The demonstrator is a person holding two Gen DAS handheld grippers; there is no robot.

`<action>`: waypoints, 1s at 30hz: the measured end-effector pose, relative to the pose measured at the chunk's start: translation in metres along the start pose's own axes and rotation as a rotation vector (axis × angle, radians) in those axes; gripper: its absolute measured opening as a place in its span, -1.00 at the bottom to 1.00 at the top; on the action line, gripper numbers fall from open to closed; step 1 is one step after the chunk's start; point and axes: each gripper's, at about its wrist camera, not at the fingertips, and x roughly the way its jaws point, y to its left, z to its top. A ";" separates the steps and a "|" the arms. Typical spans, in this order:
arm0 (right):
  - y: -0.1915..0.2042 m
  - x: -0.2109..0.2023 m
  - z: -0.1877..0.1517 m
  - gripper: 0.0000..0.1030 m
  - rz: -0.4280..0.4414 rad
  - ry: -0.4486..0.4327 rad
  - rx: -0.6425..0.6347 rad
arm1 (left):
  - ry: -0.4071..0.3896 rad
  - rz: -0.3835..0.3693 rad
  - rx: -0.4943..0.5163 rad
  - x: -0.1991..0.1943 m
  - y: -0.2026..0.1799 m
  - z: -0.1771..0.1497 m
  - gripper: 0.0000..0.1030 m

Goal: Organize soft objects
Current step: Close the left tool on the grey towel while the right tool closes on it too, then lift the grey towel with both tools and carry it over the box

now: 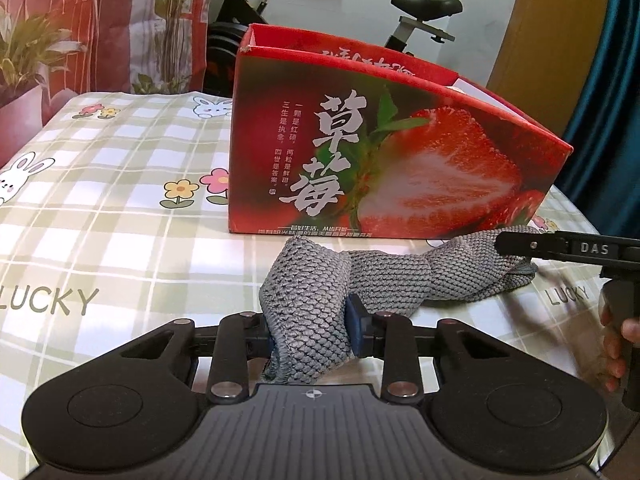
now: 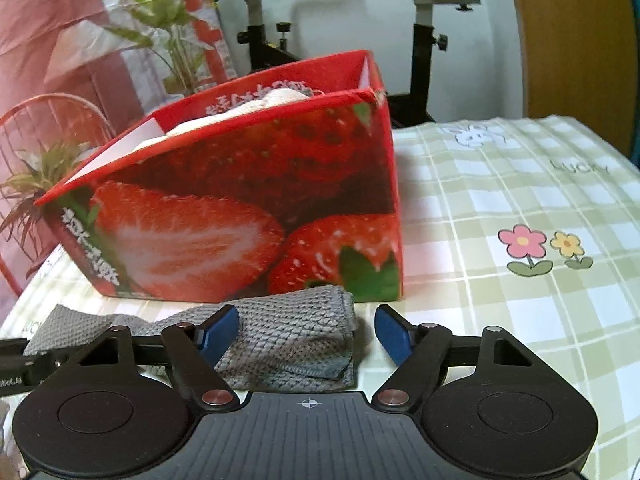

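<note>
A grey knitted cloth (image 1: 384, 276) lies stretched on the checked tablecloth in front of a red strawberry box (image 1: 384, 160). My left gripper (image 1: 310, 334) is shut on one end of the cloth, bunching it between the blue pads. My right gripper (image 2: 307, 334) is open over the cloth's other folded end (image 2: 296, 344), with the cloth between the pads but not pinched; it also shows in the left wrist view (image 1: 560, 246). The box (image 2: 240, 216) holds pale soft items (image 2: 276, 100).
The table (image 1: 120, 208) has a green checked cover with rabbits and flowers. An exercise bike (image 1: 400, 12) stands behind the box. Potted plants (image 1: 28, 48) and a red wire frame (image 2: 48, 120) stand at the far left. A wooden door (image 2: 576, 40) is at the right.
</note>
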 end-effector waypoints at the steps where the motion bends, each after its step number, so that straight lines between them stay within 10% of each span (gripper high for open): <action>1: -0.001 0.002 -0.001 0.27 -0.002 0.007 -0.002 | 0.000 -0.001 -0.002 0.000 0.000 0.000 -0.35; 8: 0.018 0.006 -0.010 -0.02 -0.014 0.030 -0.087 | -0.004 0.005 0.004 -0.001 -0.003 -0.002 -0.35; 13: 0.026 -0.001 -0.013 -0.58 0.022 0.028 -0.115 | -0.007 -0.005 0.021 -0.003 -0.006 -0.003 -0.42; 30: 0.040 -0.057 0.000 -0.62 0.012 -0.127 -0.171 | -0.119 -0.029 0.076 -0.038 -0.019 0.016 -0.52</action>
